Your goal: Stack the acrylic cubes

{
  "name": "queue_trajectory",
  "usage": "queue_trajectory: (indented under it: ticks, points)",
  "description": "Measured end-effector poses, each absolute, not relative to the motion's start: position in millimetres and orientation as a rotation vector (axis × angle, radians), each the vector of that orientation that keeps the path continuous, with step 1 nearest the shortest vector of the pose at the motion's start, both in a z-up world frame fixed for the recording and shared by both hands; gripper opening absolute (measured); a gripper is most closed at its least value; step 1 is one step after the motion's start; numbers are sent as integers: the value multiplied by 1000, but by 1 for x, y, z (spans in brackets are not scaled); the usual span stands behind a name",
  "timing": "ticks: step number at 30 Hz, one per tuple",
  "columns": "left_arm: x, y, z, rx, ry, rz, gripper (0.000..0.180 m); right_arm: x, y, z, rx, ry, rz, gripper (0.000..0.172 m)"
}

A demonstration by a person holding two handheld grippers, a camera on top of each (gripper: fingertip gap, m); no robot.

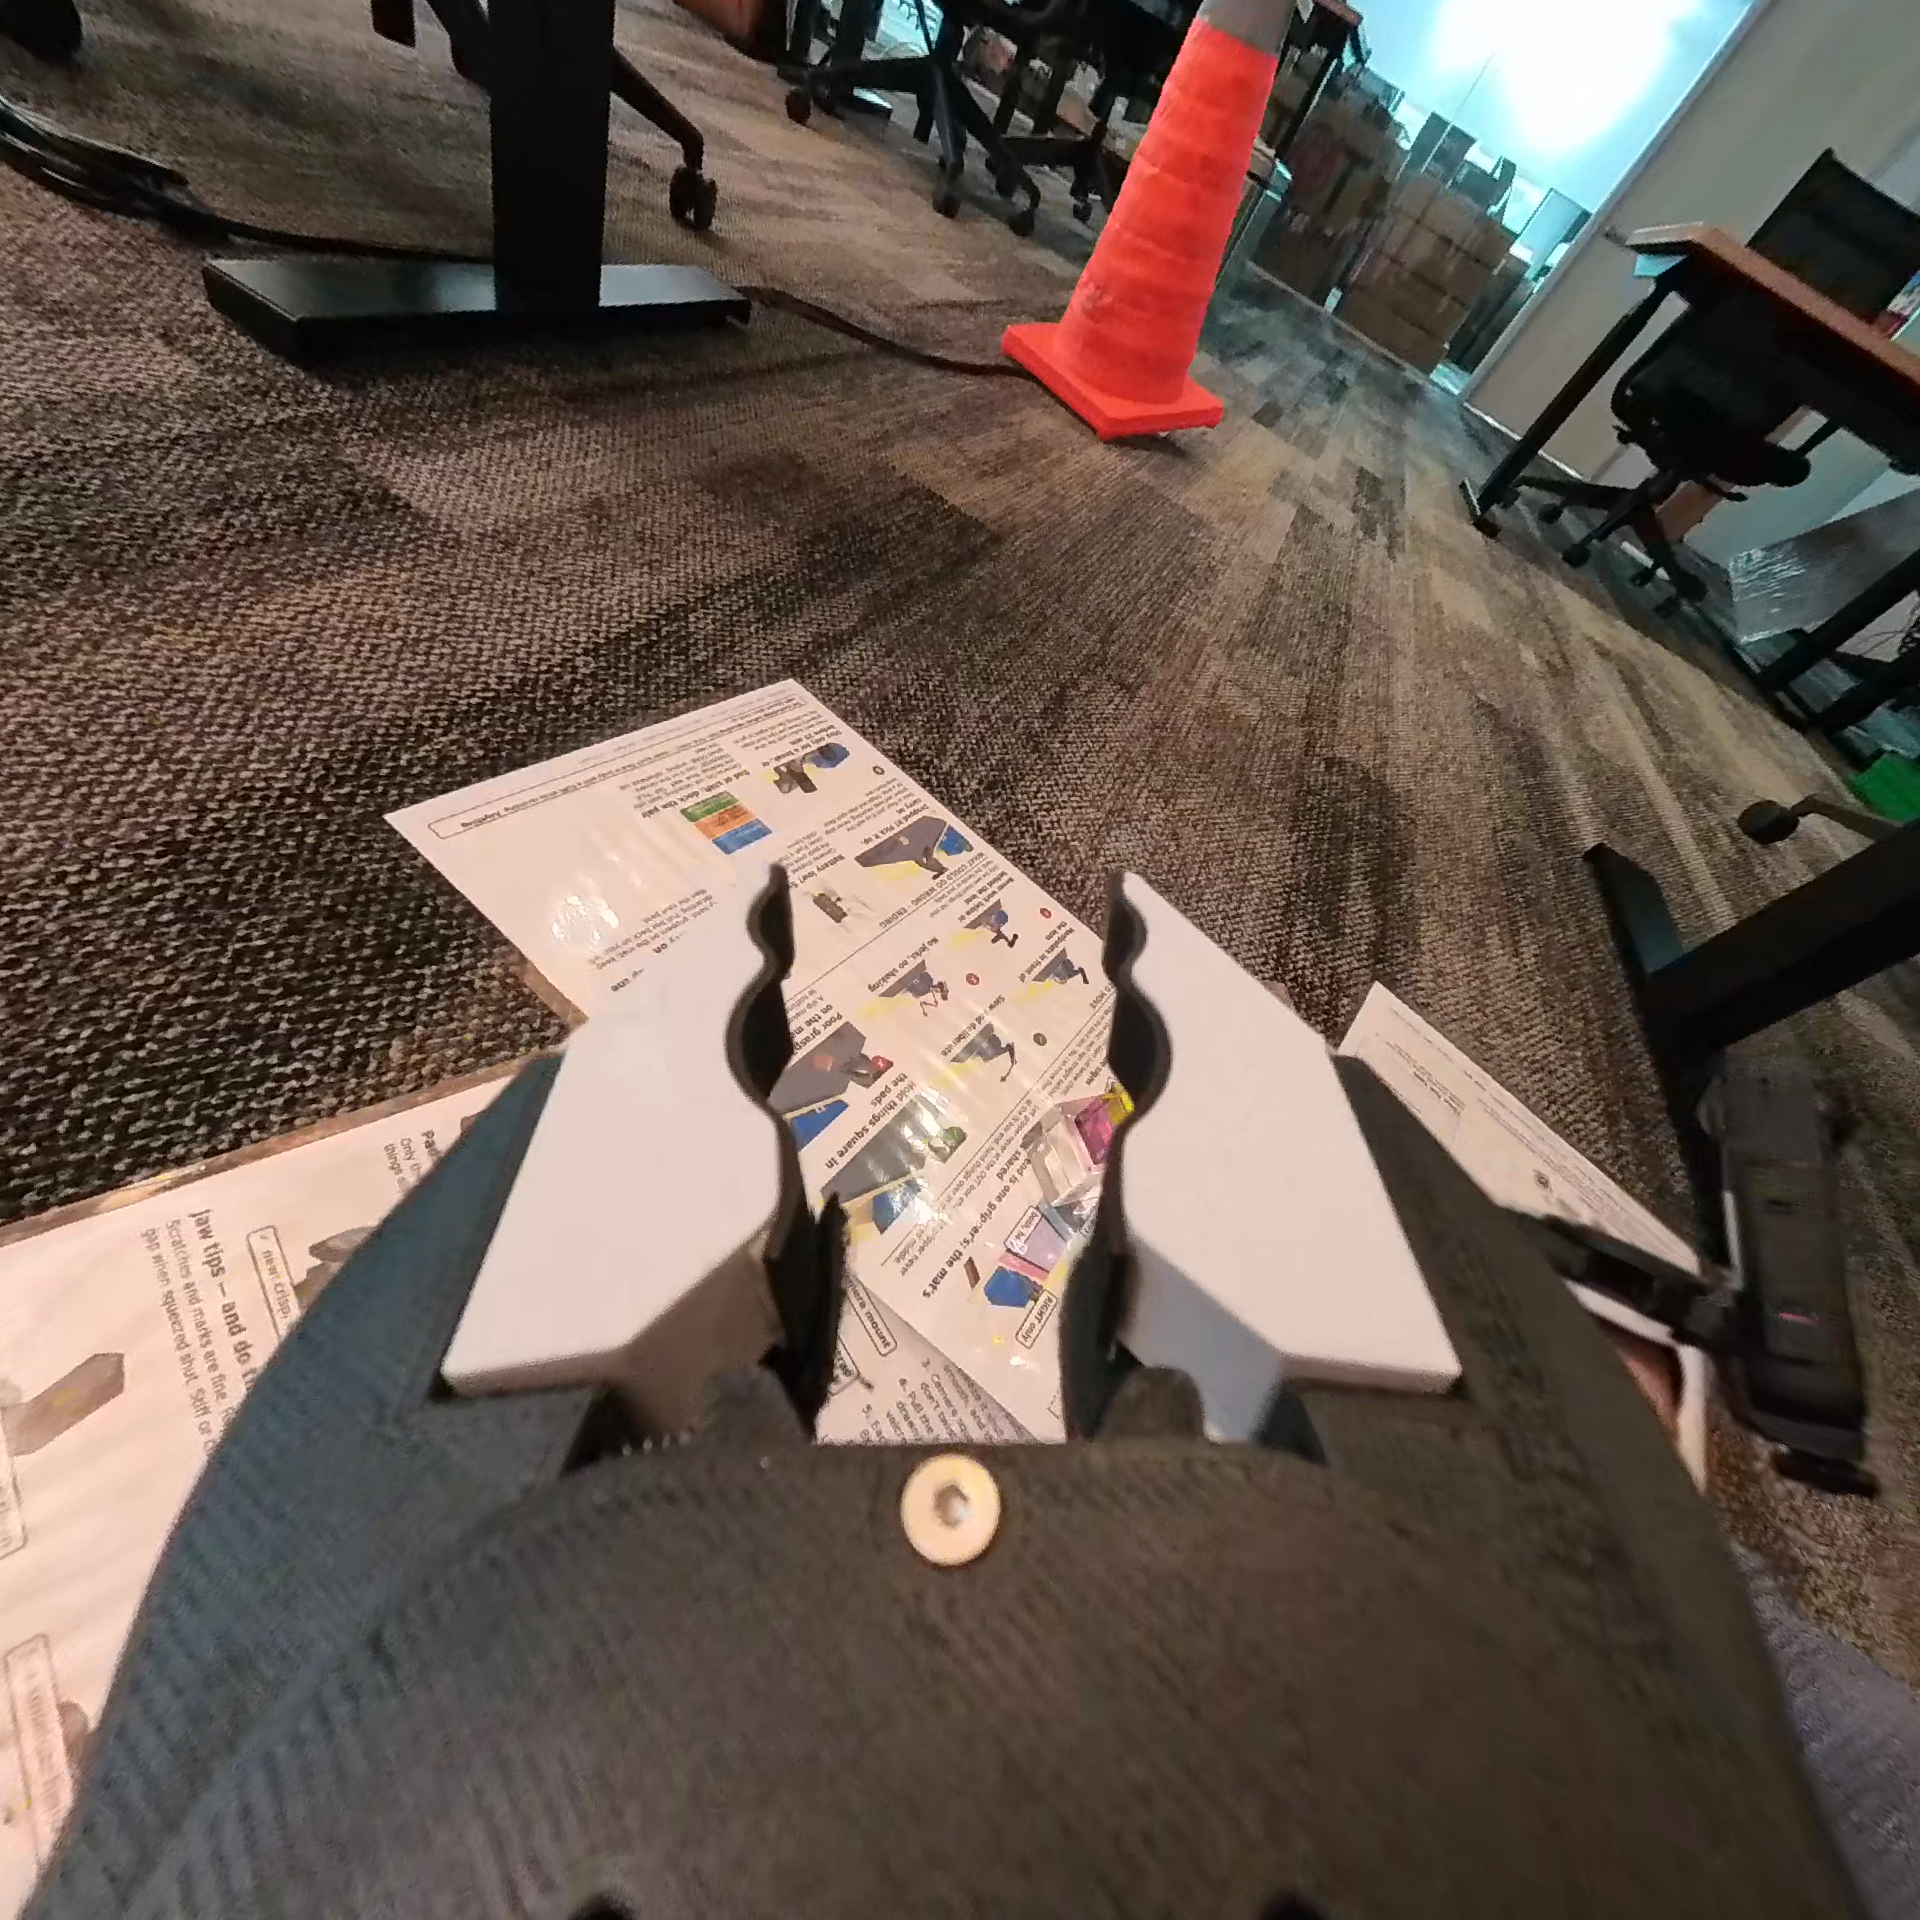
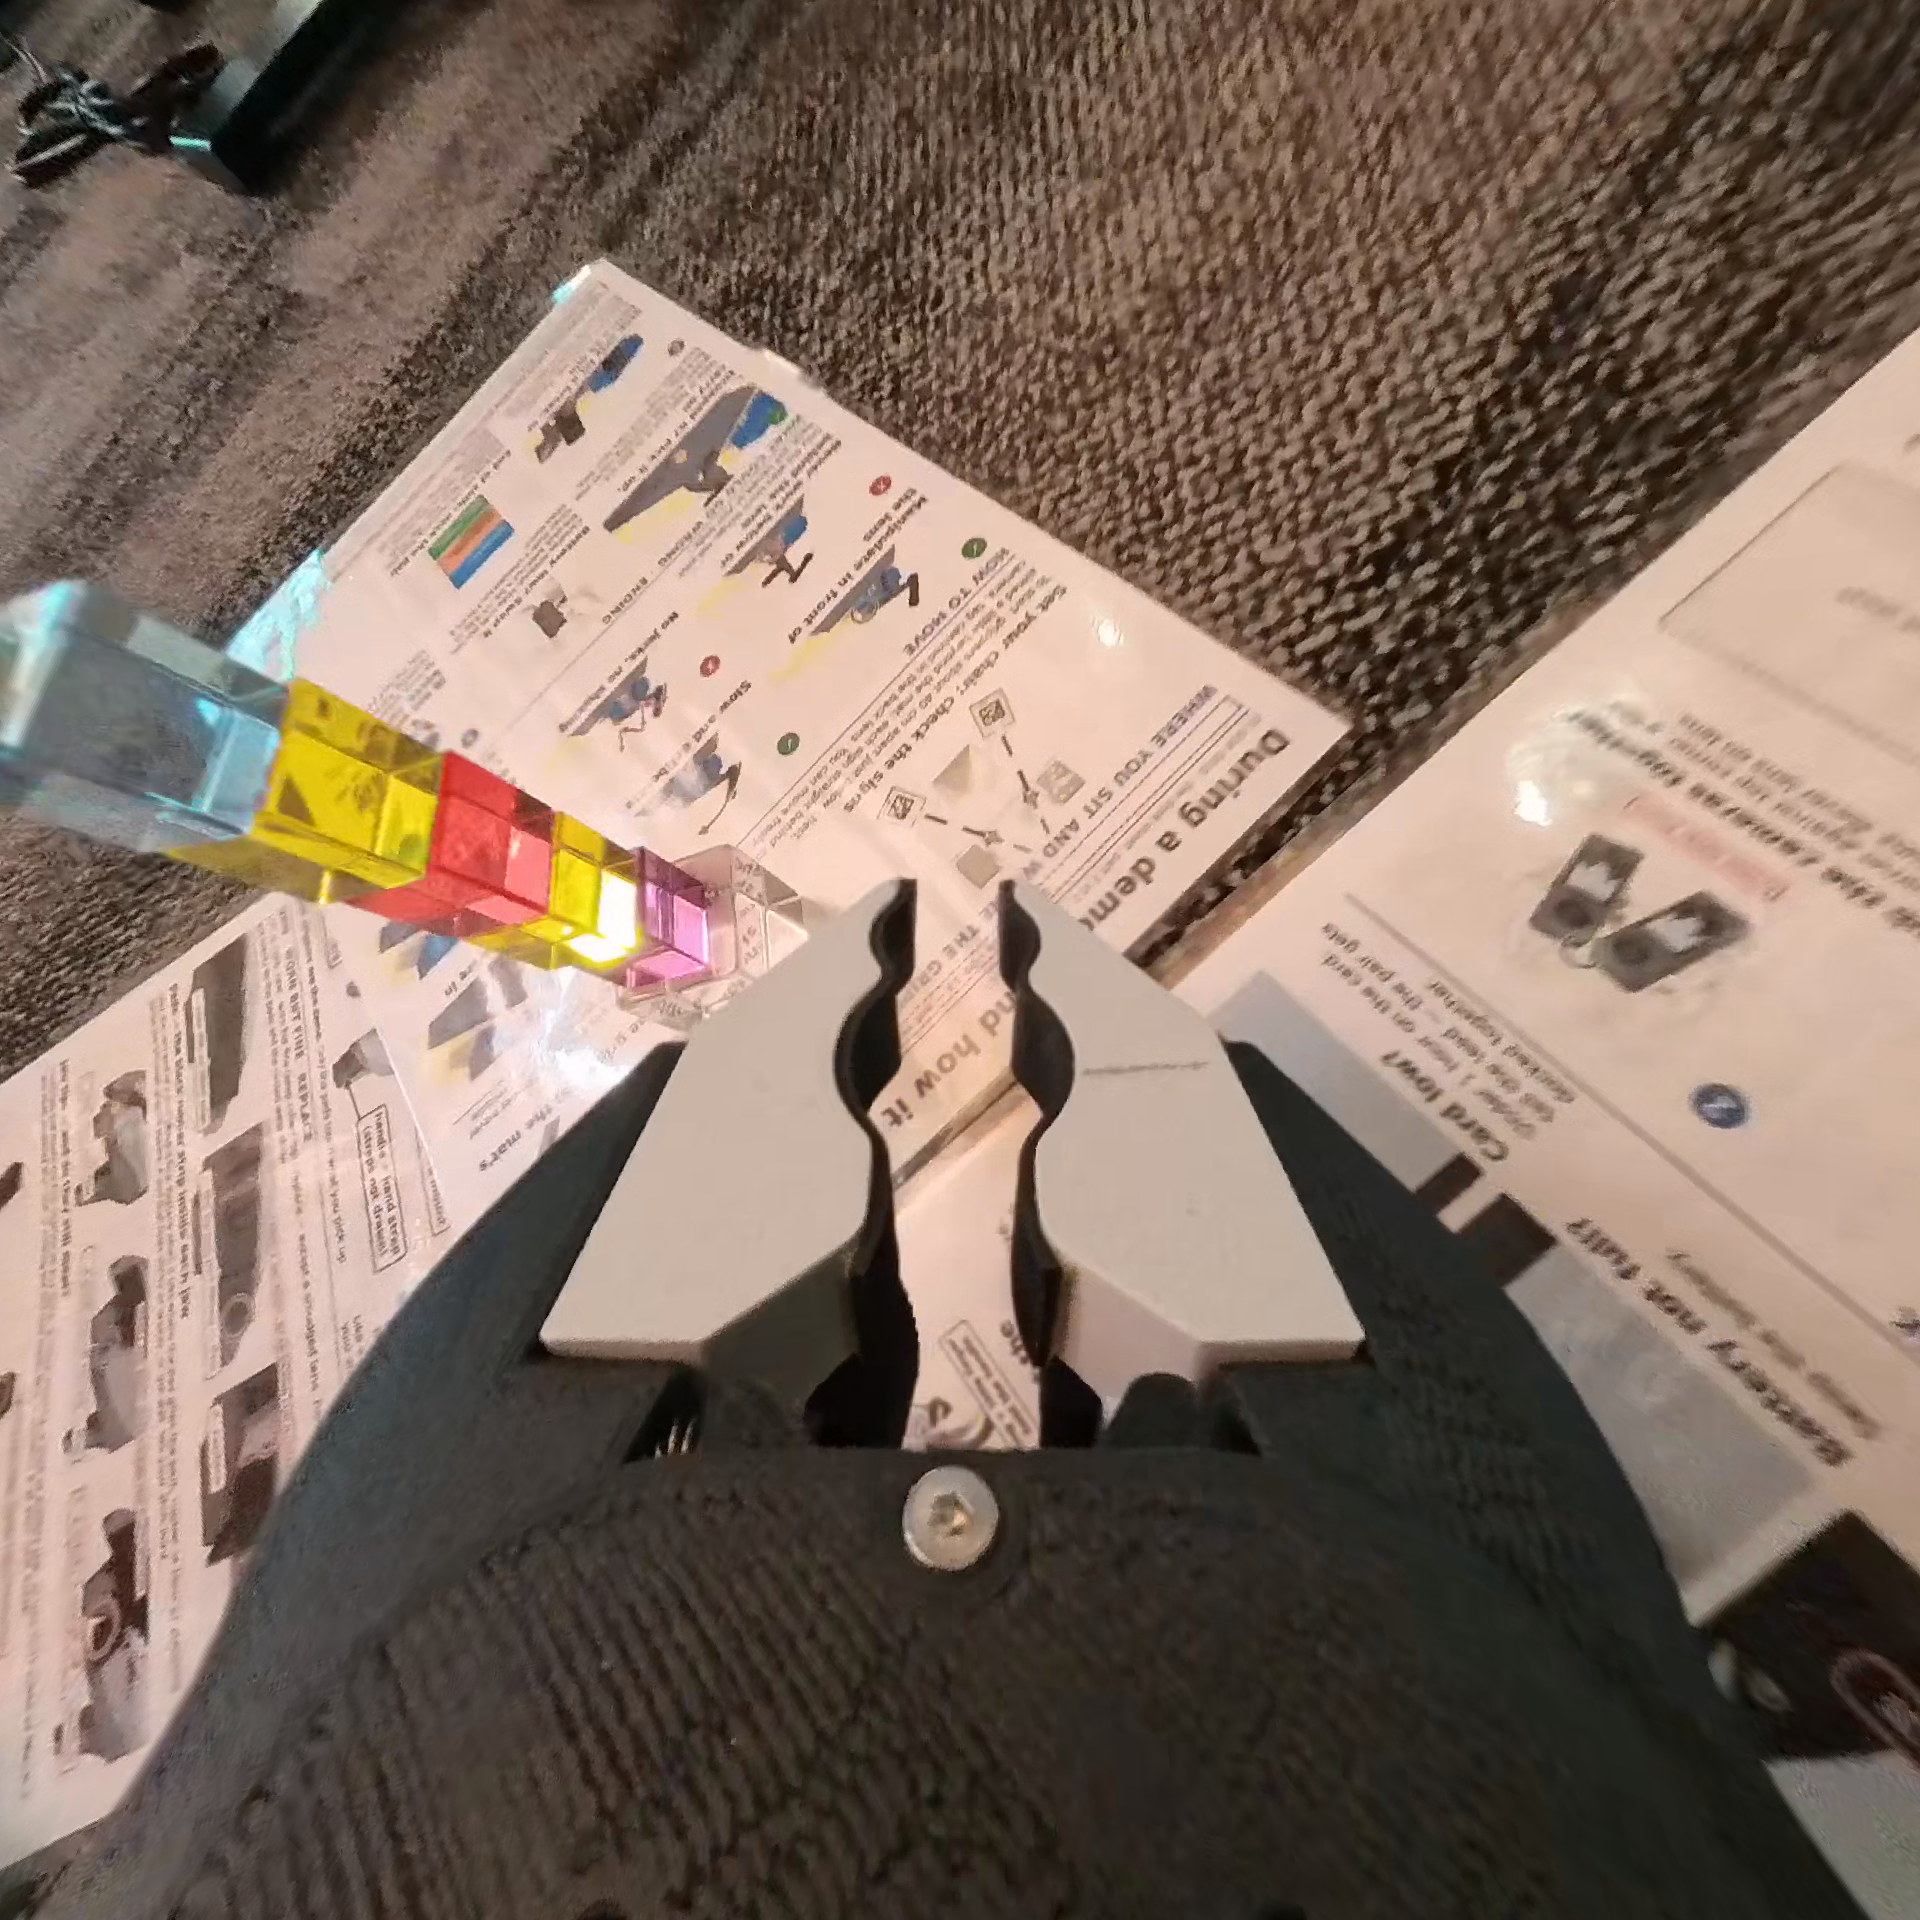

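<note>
My left claw is wide apart over a printed sheet, and my right claw is nearly together, holding nothing, beside the tower of see-through blocks at the left.

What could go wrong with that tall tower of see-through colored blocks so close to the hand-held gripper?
The block tower is tall and narrow, and the right hand-held gripper, empty with its fingers nearly closed, sits right beside its base. A small sideways bump could topple it. It also stands on a glossy printed sheet, so a block might slide. The left hand-held gripper hangs open above that sheet, holding nothing.
</note>
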State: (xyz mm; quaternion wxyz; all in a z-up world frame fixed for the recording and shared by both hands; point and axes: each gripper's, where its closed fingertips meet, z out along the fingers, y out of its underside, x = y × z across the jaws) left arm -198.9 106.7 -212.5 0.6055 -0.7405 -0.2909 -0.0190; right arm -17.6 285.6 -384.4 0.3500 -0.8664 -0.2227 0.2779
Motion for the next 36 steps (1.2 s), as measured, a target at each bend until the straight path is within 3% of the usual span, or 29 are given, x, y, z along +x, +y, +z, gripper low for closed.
queue_trajectory:
  ticks: [5,36]
  points:
    - [-199,107,-212,-1709,-677,-57,58,-41,267,-410,-2283,-732,719,0]
    - [-198,109,-216,-1720,-675,-79,55,-129,207,-414,-1996,-1335,672,0]
